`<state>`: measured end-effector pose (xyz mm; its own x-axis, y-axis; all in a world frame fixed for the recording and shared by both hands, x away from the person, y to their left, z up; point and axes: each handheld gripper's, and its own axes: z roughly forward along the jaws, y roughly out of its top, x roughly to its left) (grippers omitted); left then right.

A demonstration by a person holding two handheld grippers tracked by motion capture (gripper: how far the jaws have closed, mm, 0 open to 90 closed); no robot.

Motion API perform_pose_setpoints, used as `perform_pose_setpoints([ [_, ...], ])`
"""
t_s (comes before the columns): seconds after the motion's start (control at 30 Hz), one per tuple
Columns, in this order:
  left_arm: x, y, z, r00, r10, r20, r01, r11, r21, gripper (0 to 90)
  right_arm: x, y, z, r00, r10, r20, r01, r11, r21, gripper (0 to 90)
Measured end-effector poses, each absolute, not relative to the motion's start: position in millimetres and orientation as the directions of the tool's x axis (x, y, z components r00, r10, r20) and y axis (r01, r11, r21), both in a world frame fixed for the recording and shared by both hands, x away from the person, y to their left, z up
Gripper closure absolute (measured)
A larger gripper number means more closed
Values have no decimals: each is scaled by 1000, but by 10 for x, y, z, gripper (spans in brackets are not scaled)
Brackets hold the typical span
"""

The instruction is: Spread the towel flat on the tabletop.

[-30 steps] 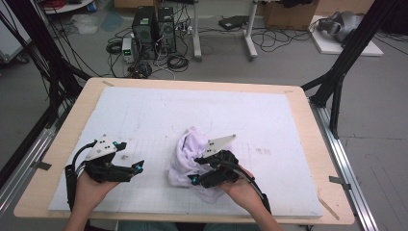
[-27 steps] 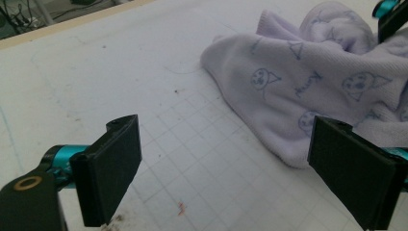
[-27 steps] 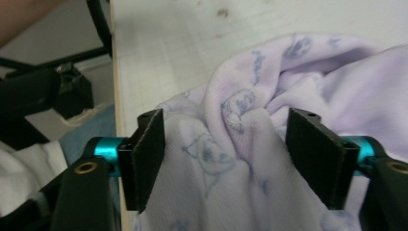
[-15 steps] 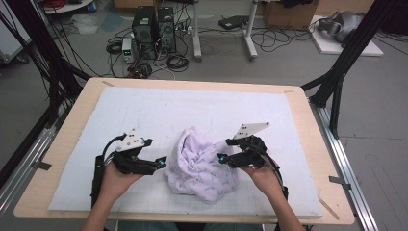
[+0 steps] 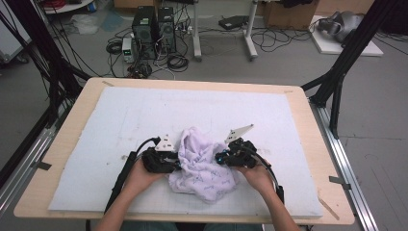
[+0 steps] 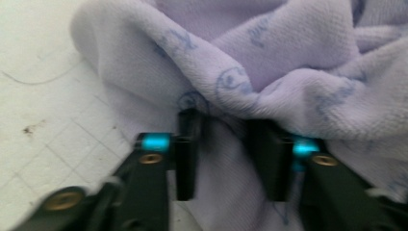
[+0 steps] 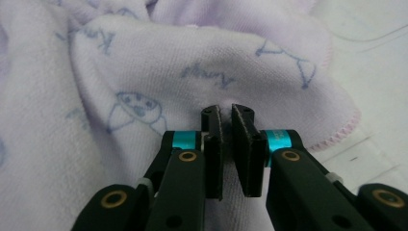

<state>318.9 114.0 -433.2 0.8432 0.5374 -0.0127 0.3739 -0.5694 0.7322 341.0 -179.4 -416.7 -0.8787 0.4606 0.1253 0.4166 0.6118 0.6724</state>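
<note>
A crumpled lilac towel with blue doodle prints lies on the white mat near the table's front edge. My left gripper meets its left side. In the left gripper view the jaws have just been closing, and a thick fold of the towel is bunched between the pads. My right gripper is at the towel's right side. In the right gripper view its jaws have just closed almost together, pinching a thin layer of the towel.
The white mat covers most of the wooden table. Black frame posts stand at the table's left and right sides. Computers, cables and a stand sit on the floor beyond the far edge.
Both hands moved inward and down to the towel's sides. The jaws of both grippers, wide apart half a second ago, have closed on the towel.
</note>
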Motion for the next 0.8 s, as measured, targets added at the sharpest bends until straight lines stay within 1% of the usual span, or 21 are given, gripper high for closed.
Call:
perform_pose_setpoints([
  [0.1,3177,1166,-4302,847,531,2,356,-571,740,795,3369,-1910,-4165,-873,461,157,430,578,693,848],
  [0.17,3164,1198,-4267,841,541,4,356,-559,749,802,3346,-1938,-4146,-874,461,150,424,577,698,849],
  [0.27,3121,1292,-4169,830,557,9,349,-532,771,811,3189,-2059,-4025,-878,462,124,400,566,720,850],
  [0.33,3106,1321,-4142,828,561,5,348,-520,780,812,3158,-2082,-4006,-877,464,124,399,560,726,850],
  [0.43,3062,1431,-4071,818,576,13,342,-503,794,814,2984,-2168,-3917,-884,454,113,377,546,748,851],
  [0.47,3048,1471,-4050,817,577,19,338,-504,795,814,2984,-2168,-3917,-884,454,113,377,546,748,851],
  [0.57,2990,1593,-4001,808,589,23,336,-492,803,815,2797,-2184,-3886,-895,430,116,362,549,753,852],
  [0.67,2946,1714,-3963,802,596,26,341,-492,801,815,2702,-2165,-3875,-903,415,113,351,559,751,852],
  [0.7,2932,1746,-3959,800,600,17,347,-485,803,815,2631,-2136,-3875,-911,396,116,342,569,748,852],
  [0.77,2905,1796,-3960,806,592,9,352,-491,797,813,2603,-2117,-3881,-915,387,118,339,574,745,852],
  [0.8,2892,1813,-3965,812,584,5,354,-498,792,788,2565,-2072,-3892,-923,363,129,334,587,738,845],
])
